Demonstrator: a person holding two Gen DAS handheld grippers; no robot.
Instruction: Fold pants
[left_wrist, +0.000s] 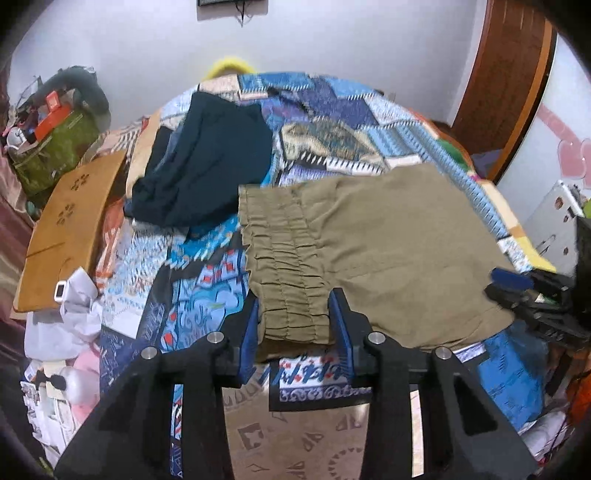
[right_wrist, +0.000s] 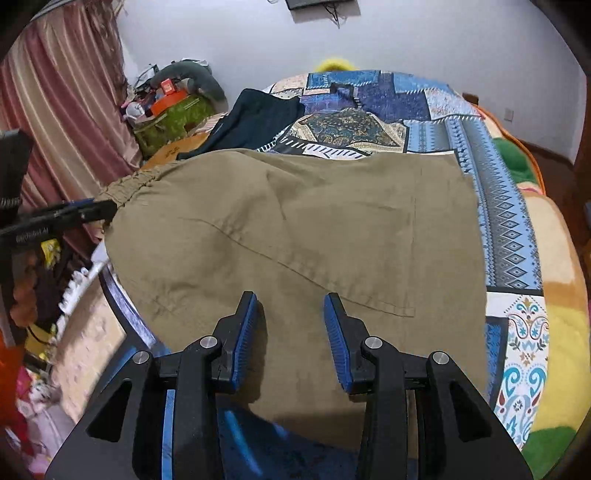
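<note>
Khaki pants lie folded flat on the patterned bed. Their gathered elastic waistband is at the left end. My left gripper straddles the near corner of the waistband; the fabric sits between its blue pads, and the jaws stand apart. From the right wrist view the left gripper shows at that corner. My right gripper is open just over the near edge of the pants' other end, nothing pinched; it appears in the left wrist view as the right gripper.
A dark navy garment lies farther back on the patchwork bedspread. A wooden board leans at the bed's left side. A green bag, white paper and a pink curtain crowd the left.
</note>
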